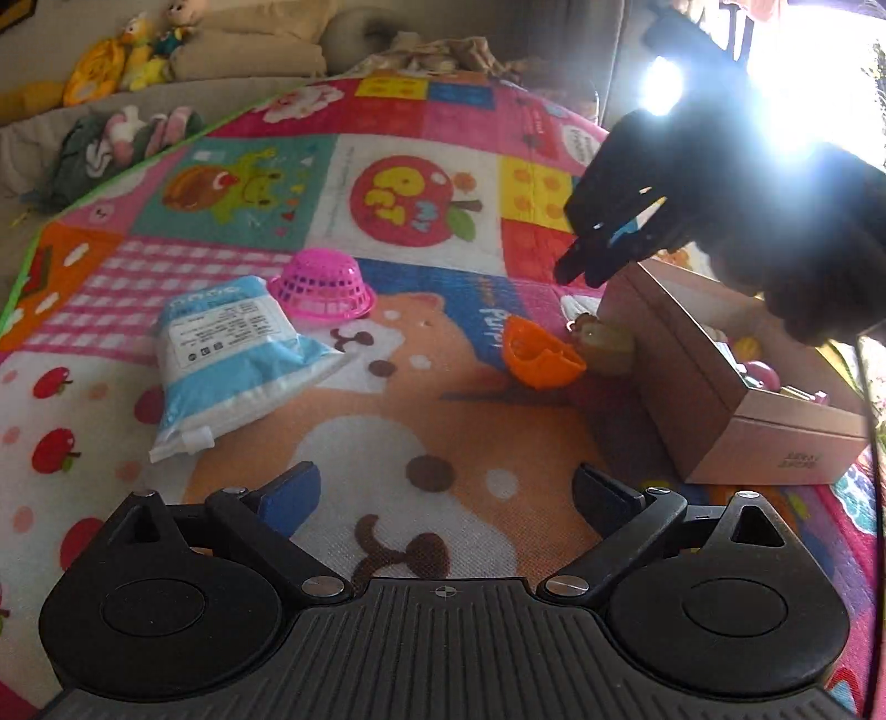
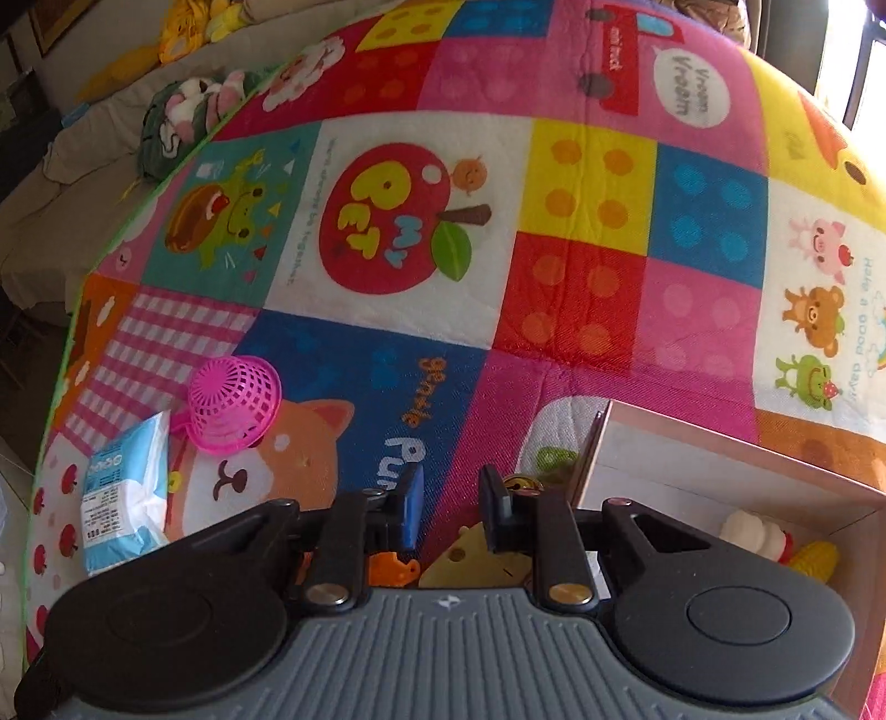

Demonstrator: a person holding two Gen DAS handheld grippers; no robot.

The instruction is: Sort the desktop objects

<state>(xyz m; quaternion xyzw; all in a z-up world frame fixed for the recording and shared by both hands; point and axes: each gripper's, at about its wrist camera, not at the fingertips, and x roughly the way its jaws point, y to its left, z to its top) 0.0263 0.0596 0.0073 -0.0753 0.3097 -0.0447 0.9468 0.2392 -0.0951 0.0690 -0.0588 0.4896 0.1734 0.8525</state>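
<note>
On the colourful play mat lie a blue-and-white wipes pack [image 1: 232,354], an upturned pink mesh basket [image 1: 324,285], an orange toy [image 1: 540,354] and a yellowish cheese-like toy [image 1: 606,340] beside a pink cardboard box [image 1: 720,399]. My left gripper [image 1: 446,493] is open and empty, low over the mat. My right gripper [image 2: 451,507] is open with a narrow gap, empty, hovering above the orange toy [image 2: 390,567] and the cheese toy [image 2: 470,559], left of the box [image 2: 720,443]. The right gripper also shows in the left wrist view [image 1: 581,271]. The pack [image 2: 124,498] and basket [image 2: 232,404] lie to its left.
The box holds a white toy [image 2: 750,531] and a yellow corn toy [image 2: 817,559]. Plush toys [image 1: 133,52] and cloths [image 1: 127,138] lie on the beige sofa beyond the mat's far edge. Bright window glare fills the upper right.
</note>
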